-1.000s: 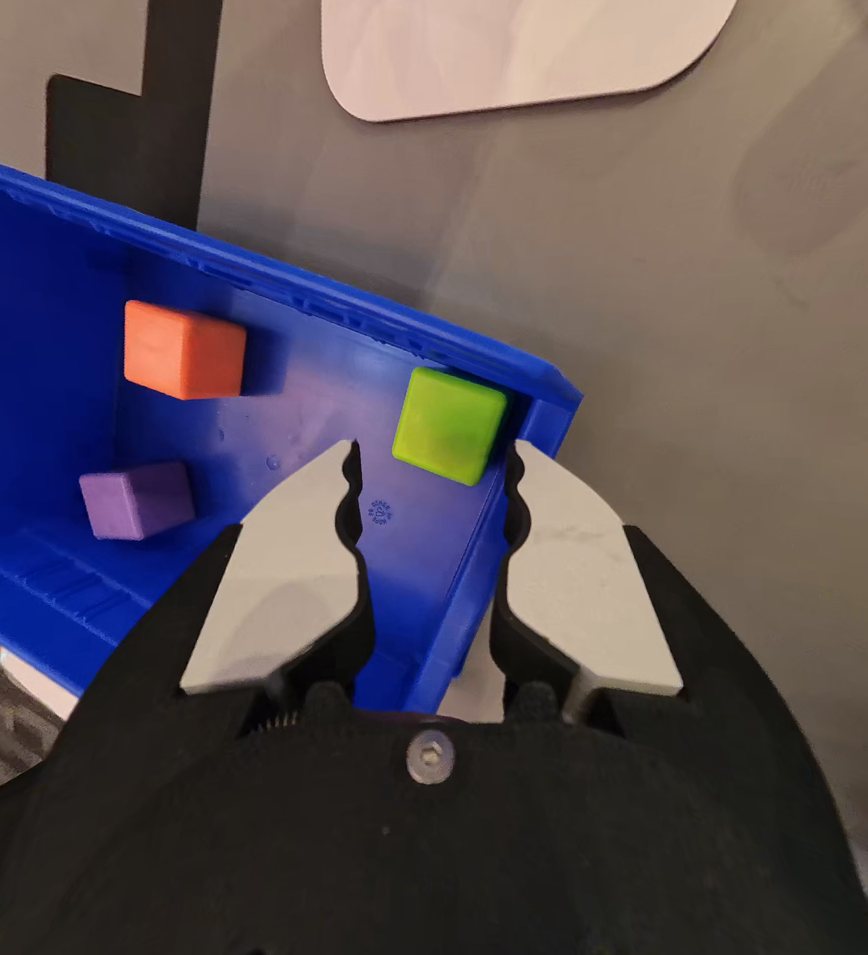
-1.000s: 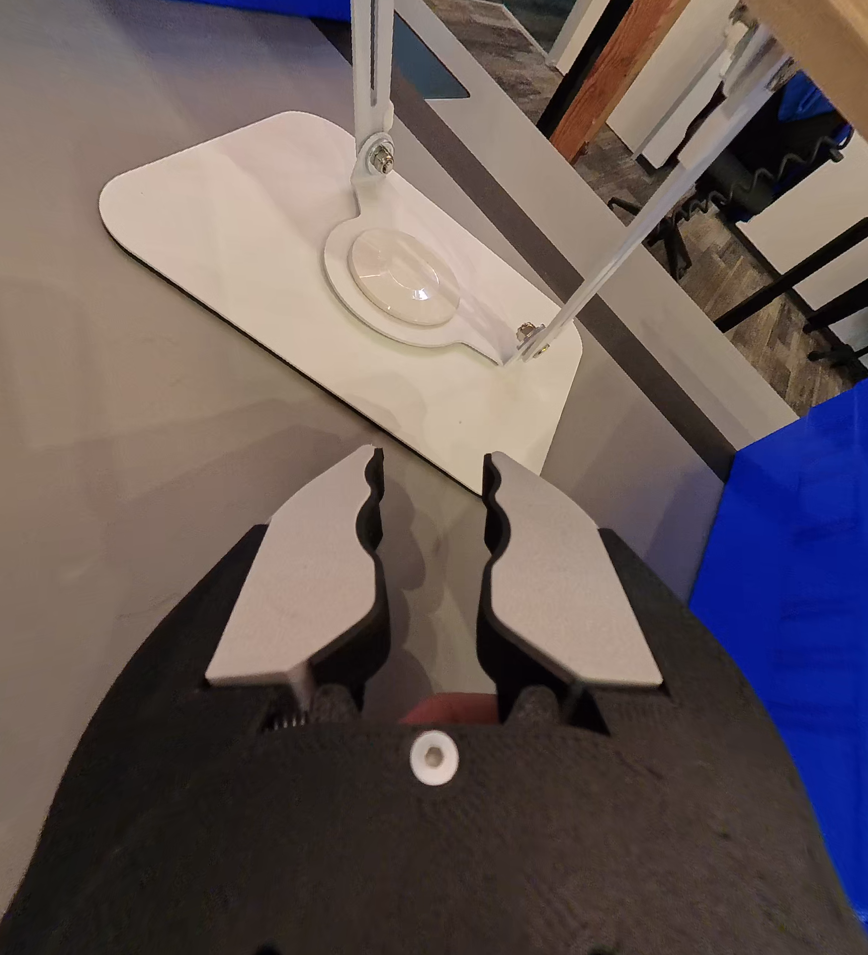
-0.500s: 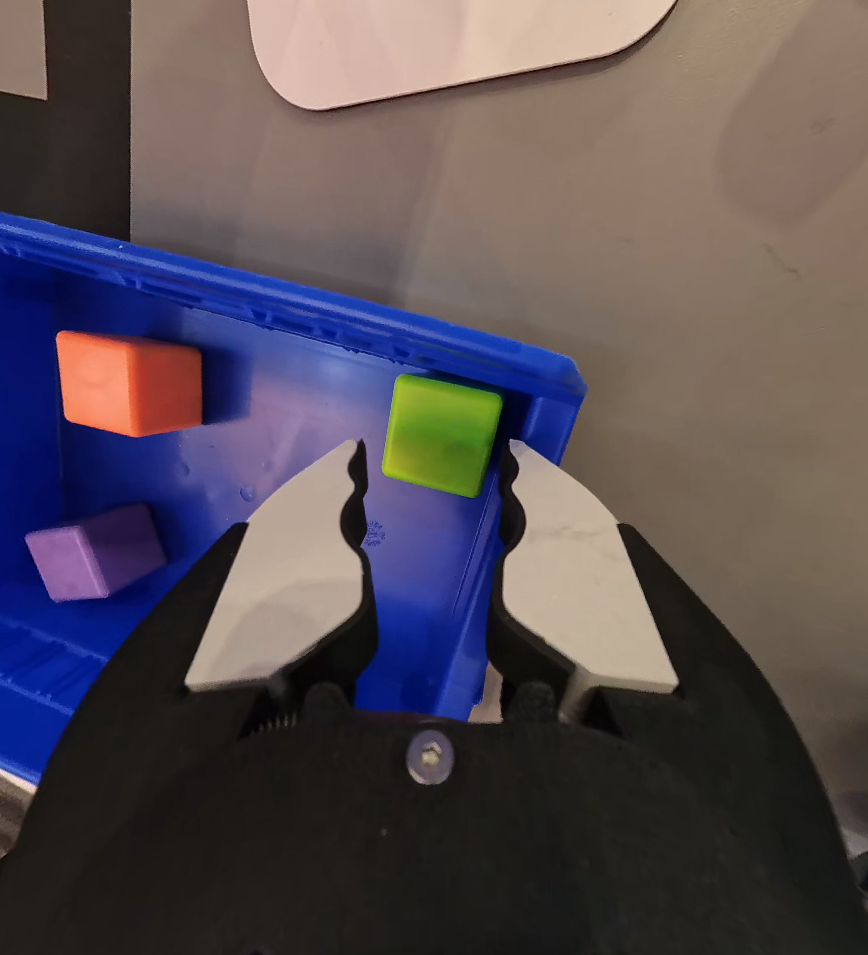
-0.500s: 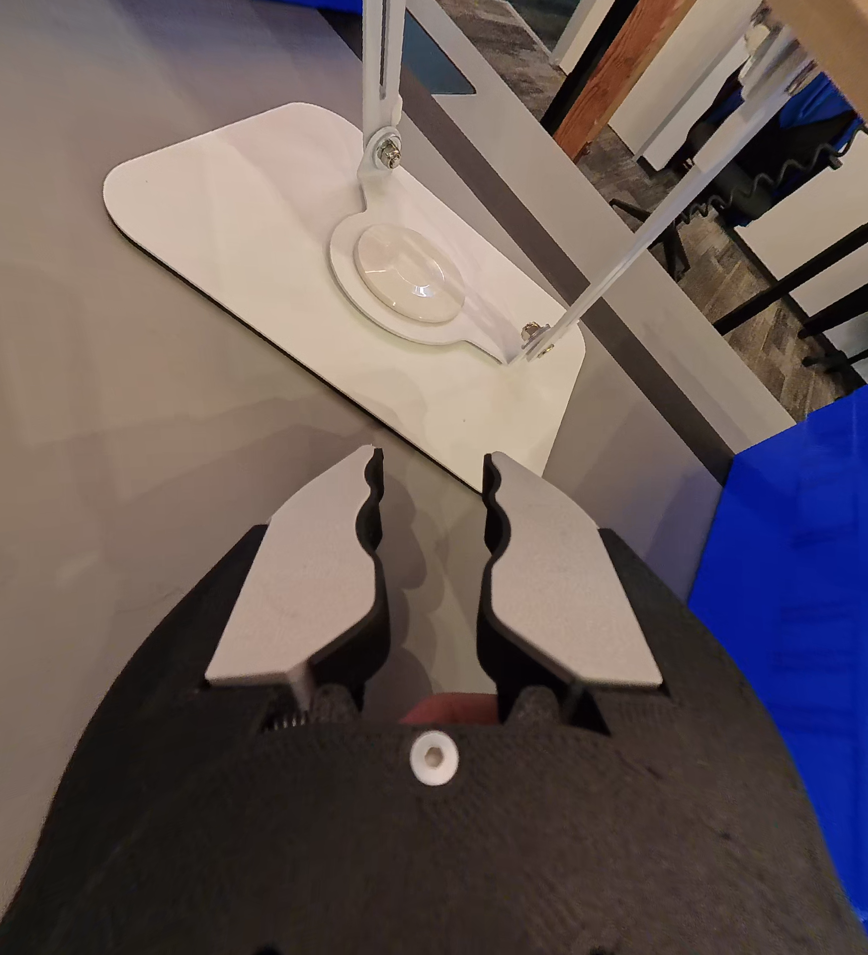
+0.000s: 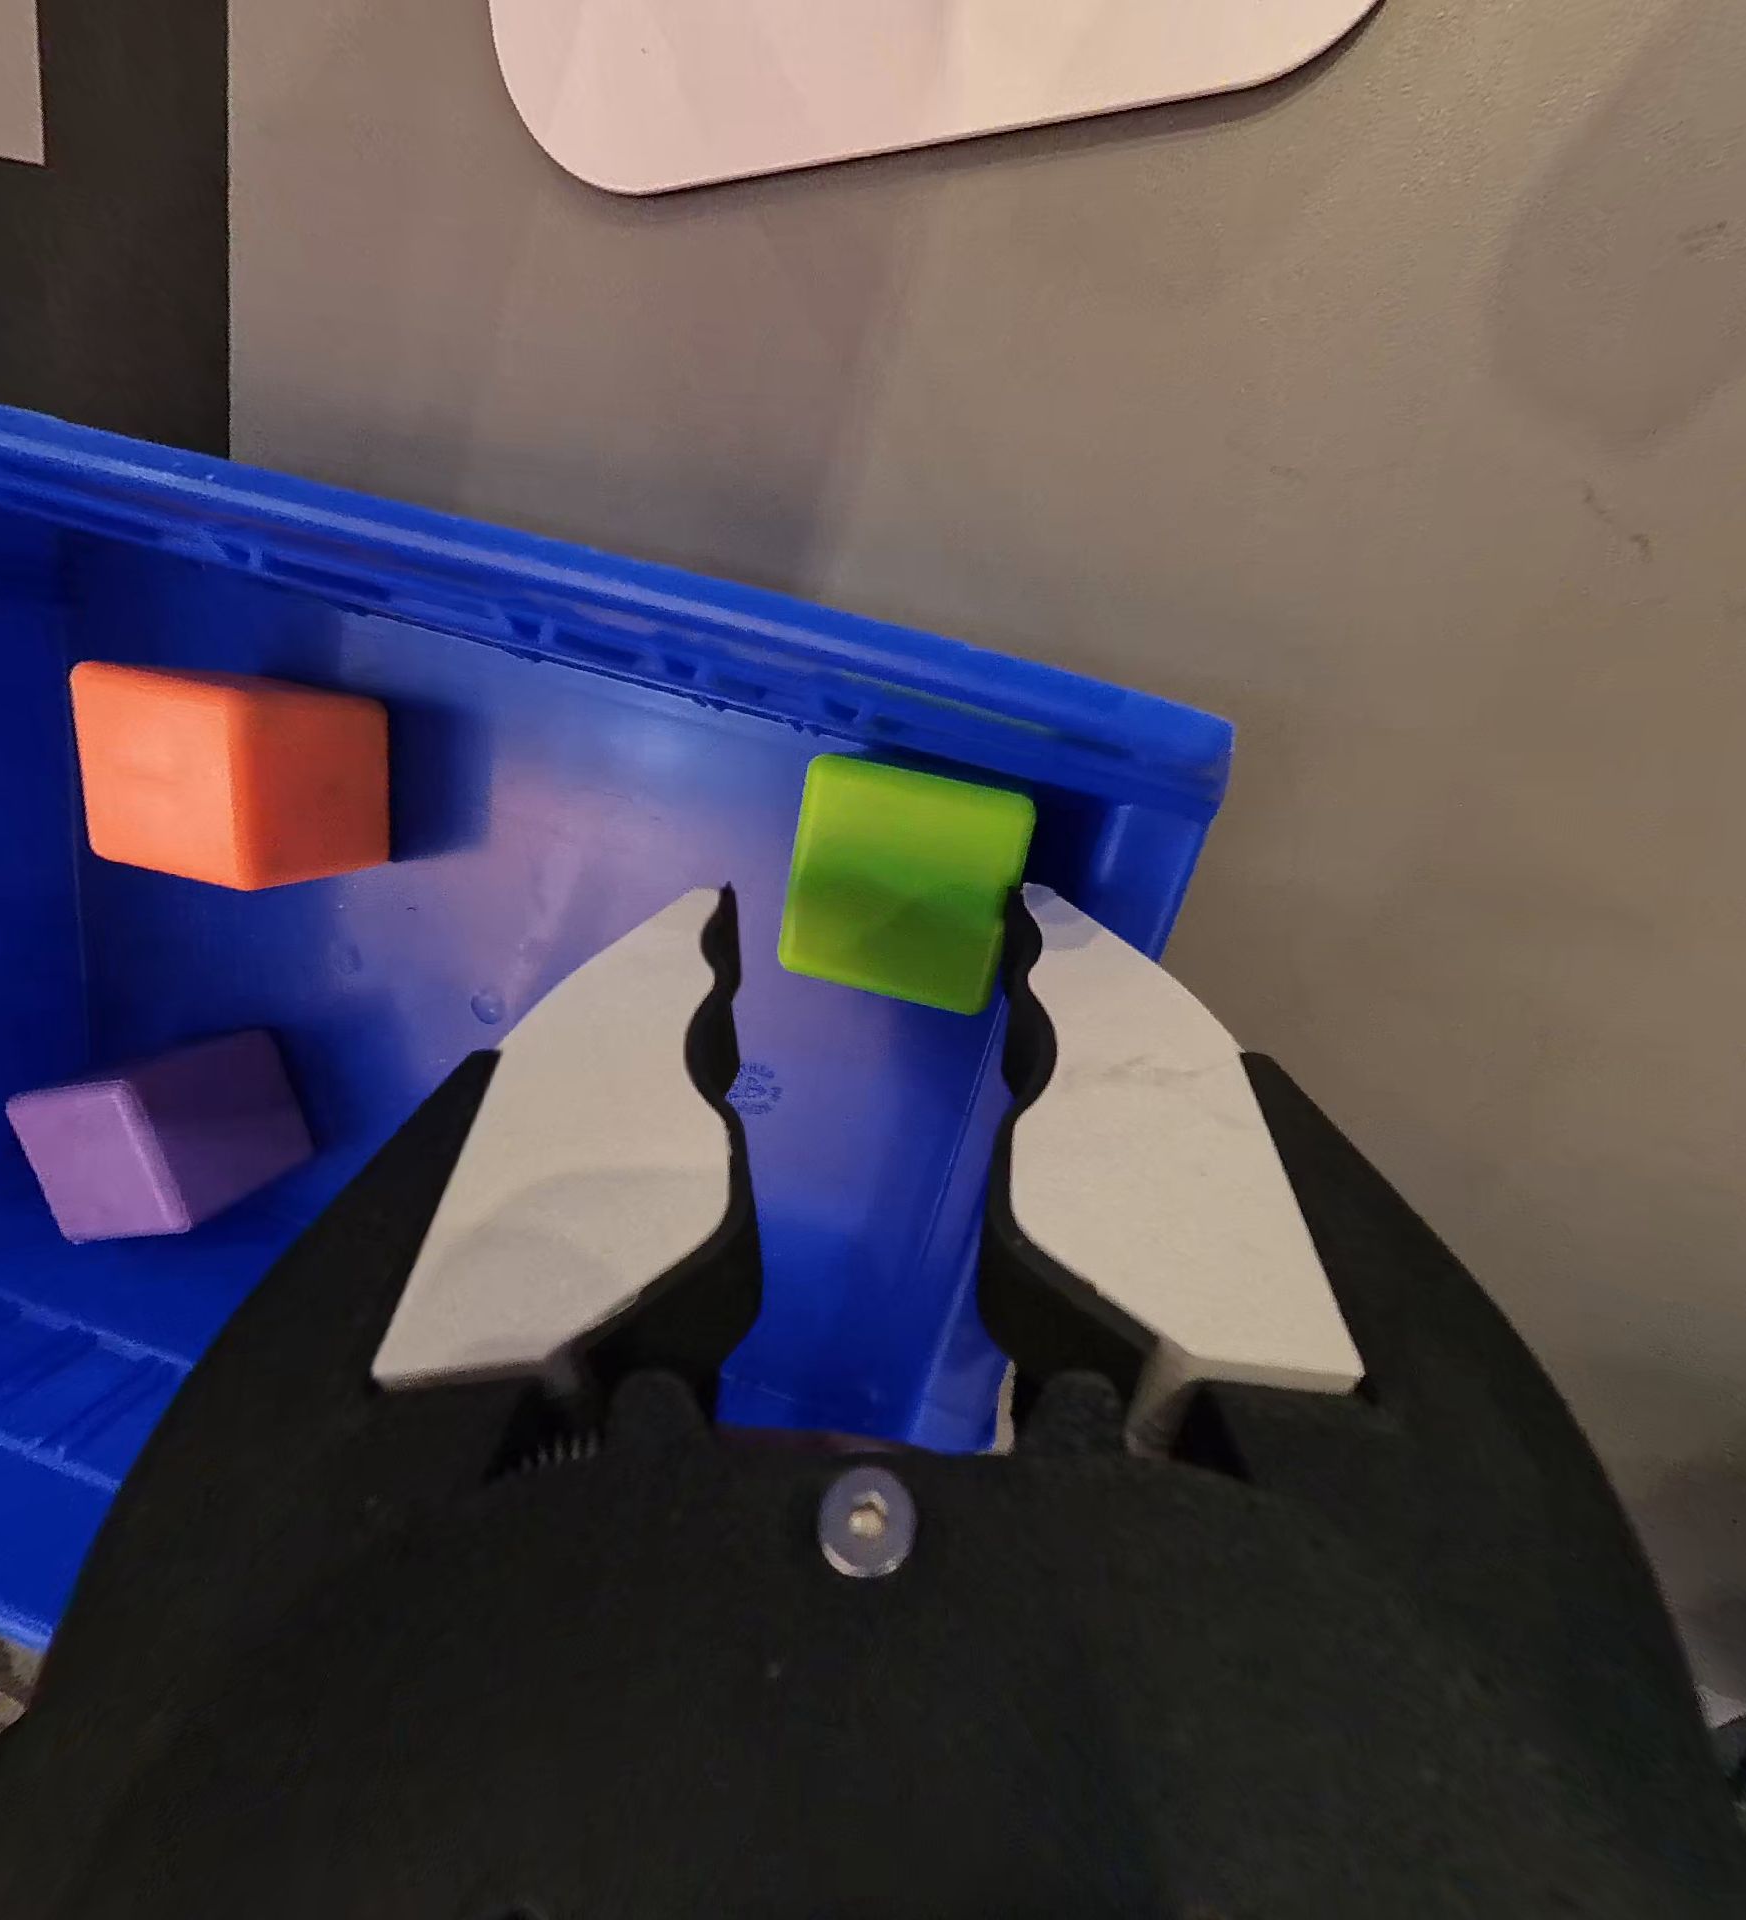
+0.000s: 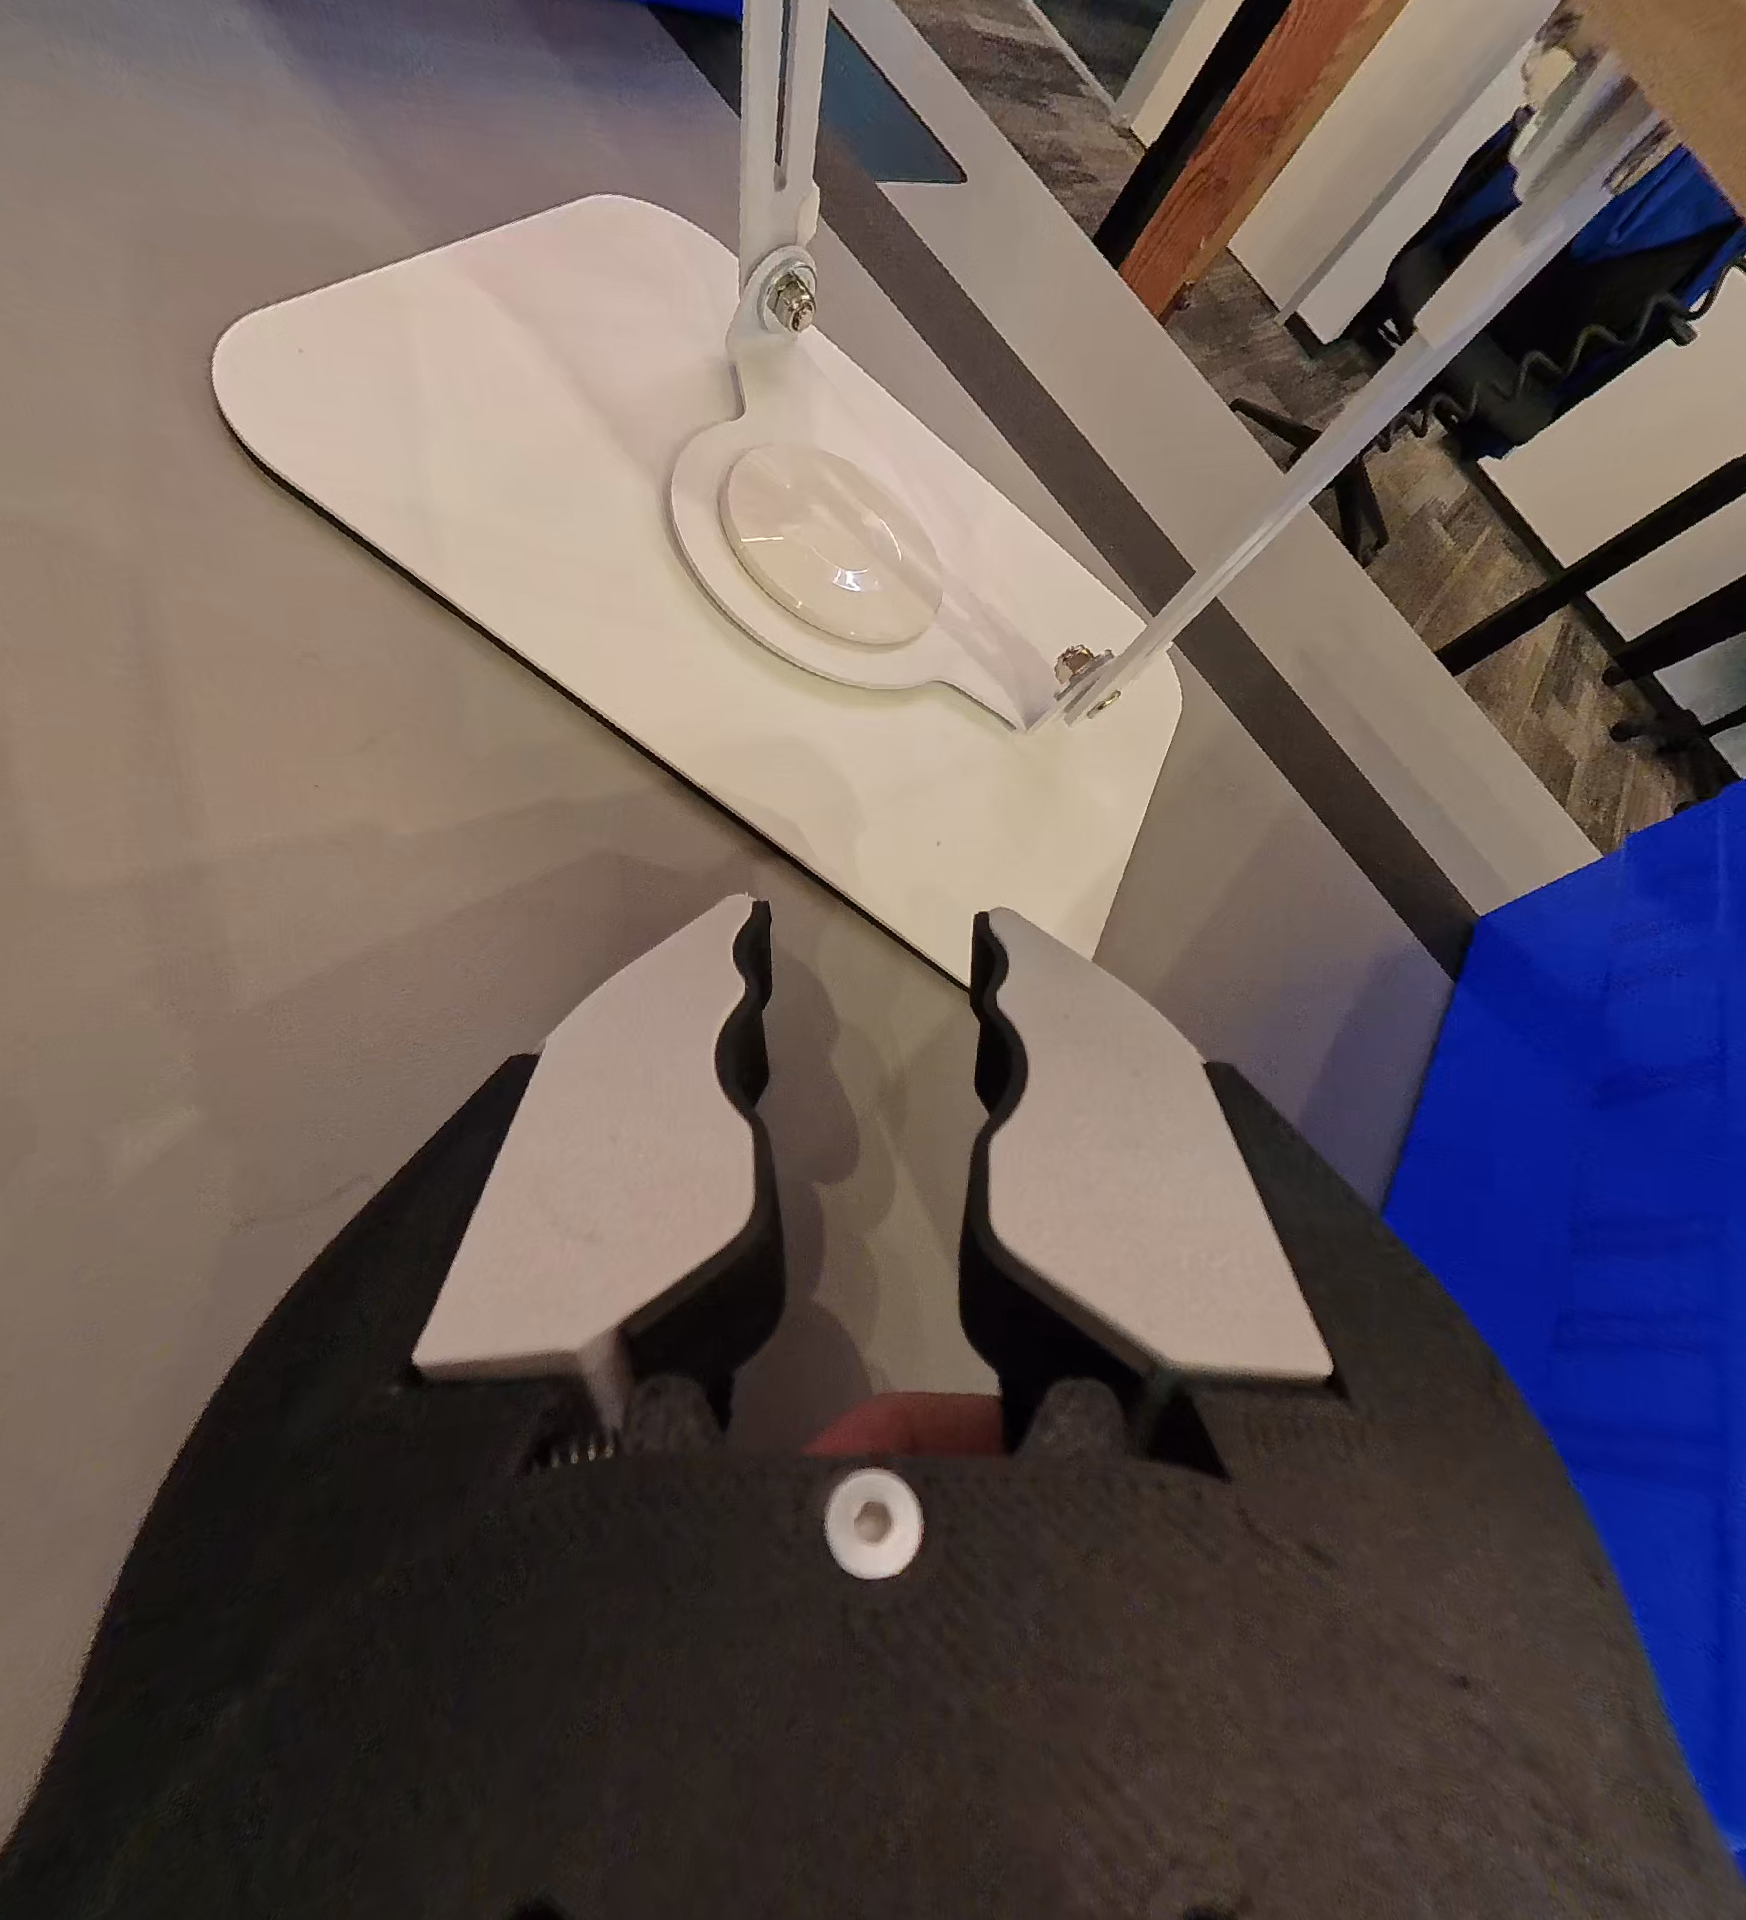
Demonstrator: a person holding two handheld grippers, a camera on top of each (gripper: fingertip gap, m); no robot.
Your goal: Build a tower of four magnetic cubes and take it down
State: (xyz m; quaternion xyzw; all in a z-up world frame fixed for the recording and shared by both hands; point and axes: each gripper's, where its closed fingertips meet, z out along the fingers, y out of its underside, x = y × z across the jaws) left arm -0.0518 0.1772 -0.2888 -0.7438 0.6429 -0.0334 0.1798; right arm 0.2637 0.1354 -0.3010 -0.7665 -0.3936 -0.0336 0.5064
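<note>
The left gripper [image 5: 869, 914], jaws open, hangs over the blue plastic bin [image 5: 640, 665], beside the lime-green cube [image 5: 900, 883] in its corner; the orange cube [image 5: 225, 774] and purple cube [image 5: 157, 1138] lie apart. The right gripper [image 6: 869, 940], jaws open and empty, hovers over the grey desk [image 6: 225, 935] near a white stand base [image 6: 495, 468].

The blue bin [image 5: 640, 665] runs off the picture's left edge, and its near wall is hidden behind the left hand-held gripper [image 5: 869, 904]. The white stand base [image 5: 910, 83] ahead is cut by the top edge. Beside the right hand-held gripper [image 6: 869, 925], another blue bin [image 6: 1627, 1195] is cropped at the right edge.
</note>
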